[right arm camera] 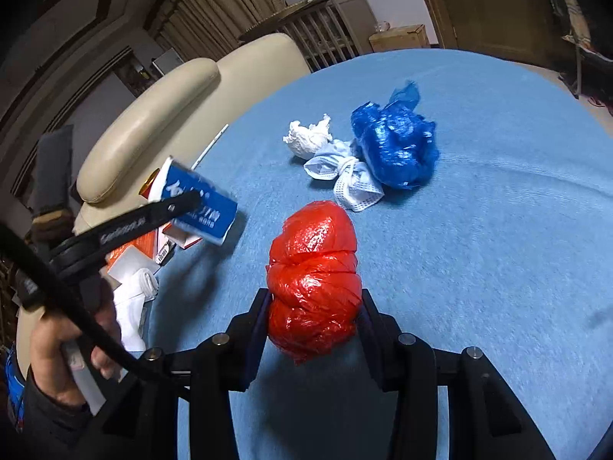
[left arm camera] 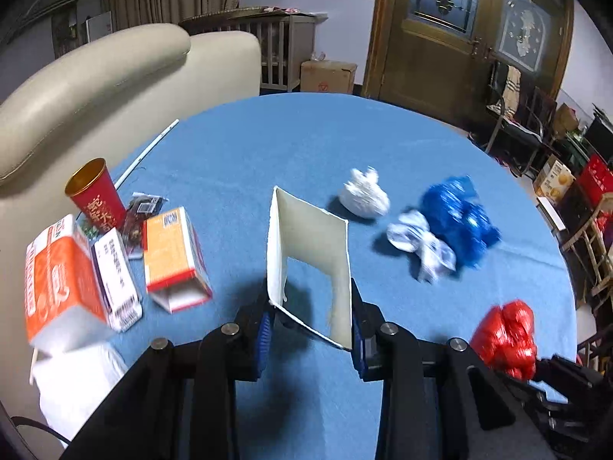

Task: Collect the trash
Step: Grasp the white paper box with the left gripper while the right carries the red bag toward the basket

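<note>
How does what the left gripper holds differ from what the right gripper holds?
Left gripper is shut on an opened blue-and-white carton, stiff, flat-walled and hollow; right gripper is shut on a red plastic bag, soft, crumpled into a glossy wad. The carton looks squeezed at its side walls; the bag bulges between the pads. Both are trash held above the blue tablecloth.

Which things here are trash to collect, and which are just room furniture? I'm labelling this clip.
Trash:
- open blue-and-white box, gripped by left fingers
- red bag, gripped by right fingers
- blue bag
- white tissue
- mask
- red cup
- orange cartons

Not trash:
- sofa
- door
</note>
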Action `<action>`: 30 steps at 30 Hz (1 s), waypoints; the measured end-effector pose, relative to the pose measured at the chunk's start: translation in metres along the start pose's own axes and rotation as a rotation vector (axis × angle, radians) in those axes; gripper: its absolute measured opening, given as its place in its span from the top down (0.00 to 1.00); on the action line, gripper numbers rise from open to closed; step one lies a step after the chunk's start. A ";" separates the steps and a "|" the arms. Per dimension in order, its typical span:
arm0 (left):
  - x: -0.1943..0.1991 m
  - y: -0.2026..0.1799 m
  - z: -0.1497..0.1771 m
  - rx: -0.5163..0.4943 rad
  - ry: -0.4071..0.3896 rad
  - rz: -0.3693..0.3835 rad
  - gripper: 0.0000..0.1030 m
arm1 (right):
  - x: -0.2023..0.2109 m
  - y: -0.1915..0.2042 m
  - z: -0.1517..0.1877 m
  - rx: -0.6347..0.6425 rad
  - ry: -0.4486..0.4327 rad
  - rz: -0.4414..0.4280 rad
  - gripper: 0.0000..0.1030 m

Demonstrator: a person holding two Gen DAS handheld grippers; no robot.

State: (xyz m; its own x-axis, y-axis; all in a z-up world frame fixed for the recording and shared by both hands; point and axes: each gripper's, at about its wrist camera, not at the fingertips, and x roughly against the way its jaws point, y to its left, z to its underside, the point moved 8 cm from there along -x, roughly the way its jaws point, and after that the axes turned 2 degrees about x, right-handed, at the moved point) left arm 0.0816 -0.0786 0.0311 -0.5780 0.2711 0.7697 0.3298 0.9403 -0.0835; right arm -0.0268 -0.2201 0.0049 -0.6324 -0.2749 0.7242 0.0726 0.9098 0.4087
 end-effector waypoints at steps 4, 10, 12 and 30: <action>0.017 -0.018 0.019 -0.013 -0.006 0.004 0.66 | 0.017 -0.006 0.011 -0.004 -0.010 0.025 0.55; 0.033 -0.034 0.037 -0.014 -0.013 0.025 0.66 | 0.040 -0.016 0.028 -0.013 -0.027 0.058 0.55; 0.039 -0.039 0.042 -0.013 -0.016 0.030 0.66 | 0.045 -0.019 0.031 -0.020 -0.033 0.068 0.55; 0.071 -0.067 0.066 -0.030 -0.045 0.051 0.66 | 0.092 -0.046 0.043 -0.071 -0.097 0.122 0.55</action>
State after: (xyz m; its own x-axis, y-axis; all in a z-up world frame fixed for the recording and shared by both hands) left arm -0.0305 -0.1085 0.0500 -0.5923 0.3284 0.7358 0.3819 0.9185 -0.1025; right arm -0.1215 -0.2740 0.0286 -0.6870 -0.1294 0.7150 0.2055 0.9093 0.3620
